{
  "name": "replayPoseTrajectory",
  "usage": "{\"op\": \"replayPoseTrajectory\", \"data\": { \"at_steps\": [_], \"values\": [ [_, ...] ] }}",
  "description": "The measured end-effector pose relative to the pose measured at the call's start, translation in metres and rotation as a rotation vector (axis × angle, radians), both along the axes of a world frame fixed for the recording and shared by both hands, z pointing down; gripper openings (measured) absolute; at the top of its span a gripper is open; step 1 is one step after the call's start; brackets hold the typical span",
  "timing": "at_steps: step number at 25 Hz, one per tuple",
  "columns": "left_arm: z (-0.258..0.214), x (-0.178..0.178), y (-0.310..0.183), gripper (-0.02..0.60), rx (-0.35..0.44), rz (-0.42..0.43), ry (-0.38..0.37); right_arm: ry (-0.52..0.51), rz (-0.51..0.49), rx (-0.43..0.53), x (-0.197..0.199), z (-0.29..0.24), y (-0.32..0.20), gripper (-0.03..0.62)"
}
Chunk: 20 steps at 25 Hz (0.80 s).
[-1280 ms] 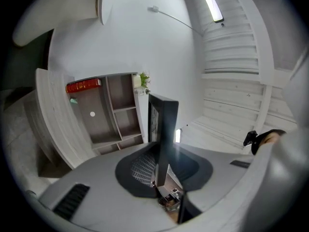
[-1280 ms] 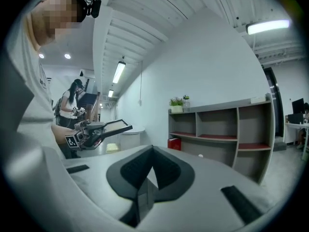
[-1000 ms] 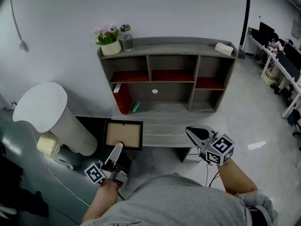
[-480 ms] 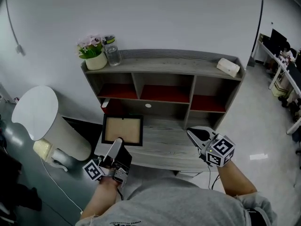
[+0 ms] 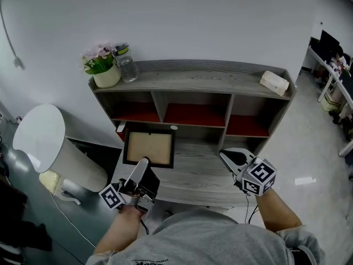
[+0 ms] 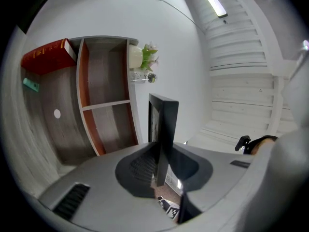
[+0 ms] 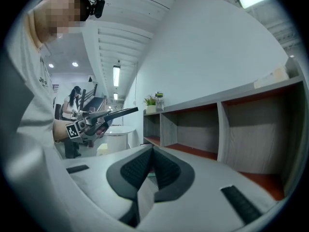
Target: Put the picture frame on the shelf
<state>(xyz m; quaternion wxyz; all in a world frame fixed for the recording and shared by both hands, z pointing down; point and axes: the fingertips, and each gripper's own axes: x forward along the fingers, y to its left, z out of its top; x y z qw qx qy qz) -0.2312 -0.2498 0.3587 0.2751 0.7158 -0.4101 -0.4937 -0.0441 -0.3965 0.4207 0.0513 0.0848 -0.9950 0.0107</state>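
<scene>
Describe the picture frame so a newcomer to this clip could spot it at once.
Find the grey shelf unit against the white wall. Before its lower-left bay, the left gripper grips the picture frame: the only flat black-edged rectangle with a tan centre.

Head view evenly, softly lit; bright glare patch seen on floor point(image 5: 305, 180) at lower right. Shelf point(image 5: 193, 73) compartments shaded beneath top board. Ceiling light strip point(image 6: 213, 0) blown out at top of left gripper view; picture frame point(image 6: 166, 124) rendered dark against white wall point(image 6: 188, 81). Both gripper views strongly barrel-distorted, corners vignetted black, nearest surfaces soft.
</scene>
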Motion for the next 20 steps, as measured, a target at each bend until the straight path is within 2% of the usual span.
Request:
{"op": "replayPoseTrajectory", "data": {
  "at_steps": [8,14,20],
  "values": [
    [-0.017,-0.038,-0.052,0.091,0.036,0.146,0.024,-0.002,0.129,0.07,-0.03,-0.024,-0.018,0.017],
    [-0.044,-0.08,-0.075,0.091,0.063,0.248,0.007,-0.007,0.213,0.083,-0.075,-0.041,-0.023,0.017],
    [-0.055,-0.109,-0.097,0.091,0.057,0.322,0.014,0.019,0.26,0.057,-0.114,-0.033,-0.025,0.017]
  ]
}}
